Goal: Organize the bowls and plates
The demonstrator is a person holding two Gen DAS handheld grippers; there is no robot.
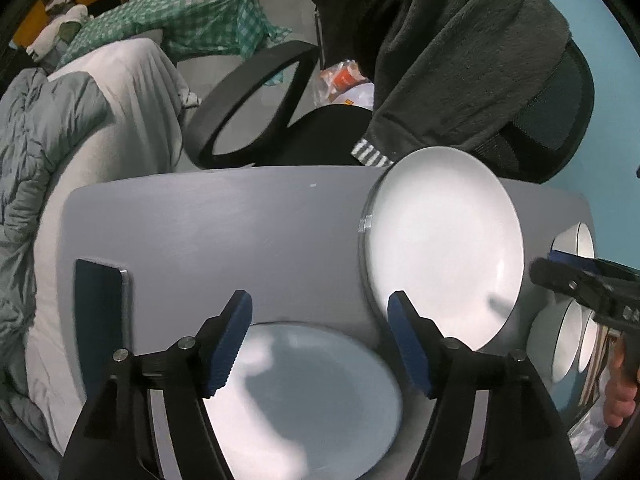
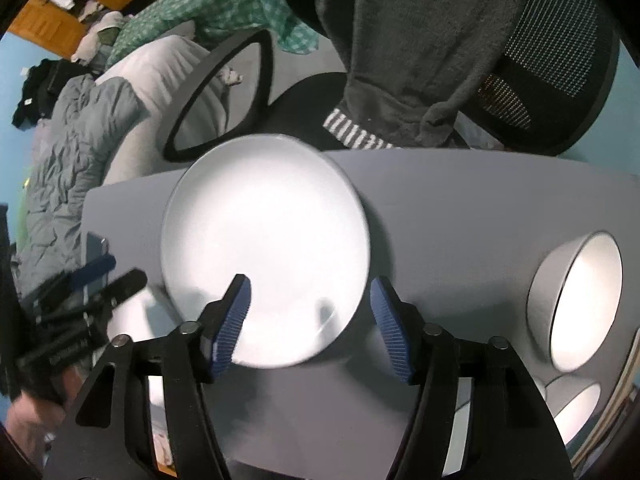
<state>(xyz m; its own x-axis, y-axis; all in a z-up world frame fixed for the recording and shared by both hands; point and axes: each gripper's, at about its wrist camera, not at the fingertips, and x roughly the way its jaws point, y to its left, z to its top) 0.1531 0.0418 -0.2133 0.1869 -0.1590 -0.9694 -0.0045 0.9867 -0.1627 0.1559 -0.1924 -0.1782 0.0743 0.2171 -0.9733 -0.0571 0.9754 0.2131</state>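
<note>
Both grippers hang over the grey table [image 2: 460, 216] with jaws apart and nothing between them: the left gripper [image 1: 320, 340] above a pale blue plate [image 1: 320, 400], the right gripper [image 2: 310, 320] above a white plate [image 2: 264, 248]. I count two plates and two white bowls [image 2: 576, 300] at the table's right end. Behind stands an office chair [image 1: 540, 120] draped with a dark fleece [image 1: 460, 48], a bed [image 1: 100, 120] beside it.

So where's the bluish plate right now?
The bluish plate lies flat on the grey table at its near edge, directly under the open left gripper in the left wrist view, just left of the larger white plate.
</note>
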